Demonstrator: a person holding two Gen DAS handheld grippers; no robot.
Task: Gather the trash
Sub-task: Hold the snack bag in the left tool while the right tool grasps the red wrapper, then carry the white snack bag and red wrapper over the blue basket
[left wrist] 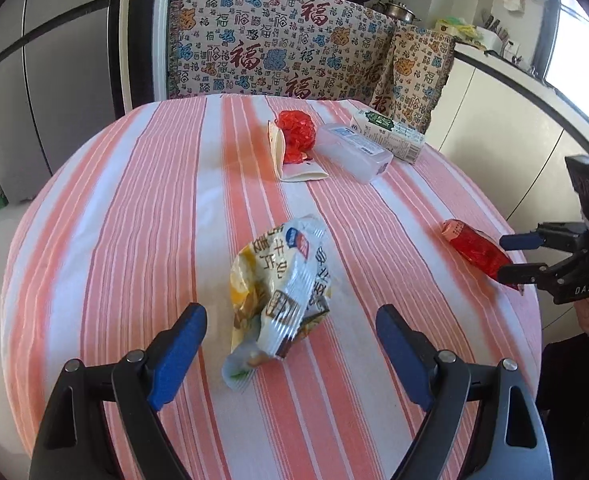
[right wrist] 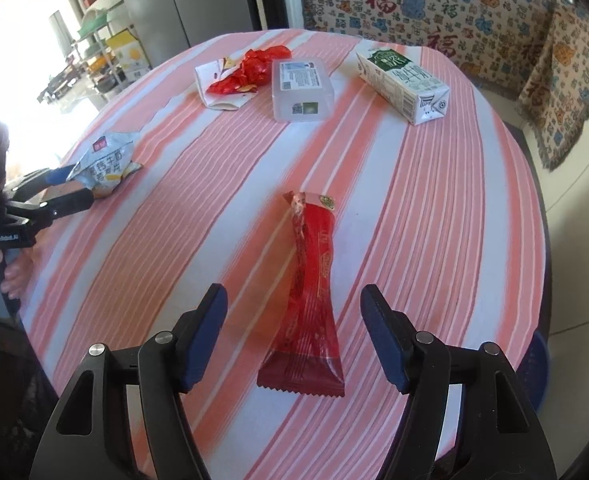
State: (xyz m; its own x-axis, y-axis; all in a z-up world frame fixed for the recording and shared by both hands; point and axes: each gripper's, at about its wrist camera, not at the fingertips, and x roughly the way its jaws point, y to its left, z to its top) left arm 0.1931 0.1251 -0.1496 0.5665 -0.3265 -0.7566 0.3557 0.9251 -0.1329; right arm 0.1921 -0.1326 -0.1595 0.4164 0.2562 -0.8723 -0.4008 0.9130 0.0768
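A crumpled yellow-and-white snack bag (left wrist: 278, 292) lies on the striped tablecloth (left wrist: 134, 208). My left gripper (left wrist: 290, 312) stands open around it, with its blue pads (left wrist: 174, 356) apart from the bag on both sides. In the right wrist view the left gripper (right wrist: 76, 186) reaches the bag (right wrist: 106, 160) from the left edge. A long red wrapper (right wrist: 312, 280) lies flat near the table's edge. My right gripper (right wrist: 294, 292) is open over its near half, pads clear of it. The left wrist view shows that right gripper (left wrist: 504, 257) at the red wrapper (left wrist: 474, 250).
Toward the far side lie a crumpled red wrapper (left wrist: 296, 132) on a white paper sleeve (left wrist: 294, 168), a clear plastic box (left wrist: 354, 152) and a green-and-white milk carton (left wrist: 390, 132). A patterned cloth (left wrist: 278, 44) hangs behind the table. A person's hand (right wrist: 12, 276) holds the left gripper's handle.
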